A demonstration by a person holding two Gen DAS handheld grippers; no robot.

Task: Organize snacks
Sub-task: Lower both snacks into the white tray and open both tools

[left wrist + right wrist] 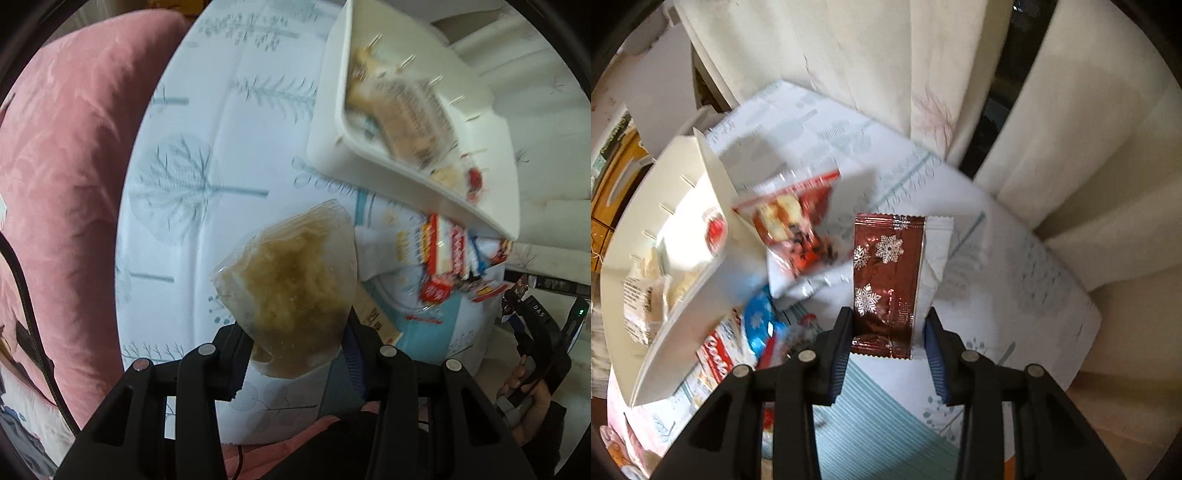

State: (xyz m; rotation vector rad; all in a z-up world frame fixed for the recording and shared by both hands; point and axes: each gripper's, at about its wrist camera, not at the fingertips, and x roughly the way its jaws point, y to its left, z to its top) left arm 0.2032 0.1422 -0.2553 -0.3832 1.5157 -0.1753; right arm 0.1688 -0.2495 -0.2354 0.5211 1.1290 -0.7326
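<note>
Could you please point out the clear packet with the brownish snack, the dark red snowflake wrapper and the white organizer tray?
Clear snack packet (295,280): left wrist view, middle of the brownish filling.
Snowflake wrapper (884,273): right wrist view, centre of the red foil.
White organizer tray (328,122): left wrist view, its outer side wall.

A dark red foil packet (886,280) printed with white snowflakes, a clear packet (295,284) of tan-brown cake, a cream-white bin (402,155) and a pink cushion (74,184) sit over a white cloth (221,147) patterned with grey-blue trees.
</note>
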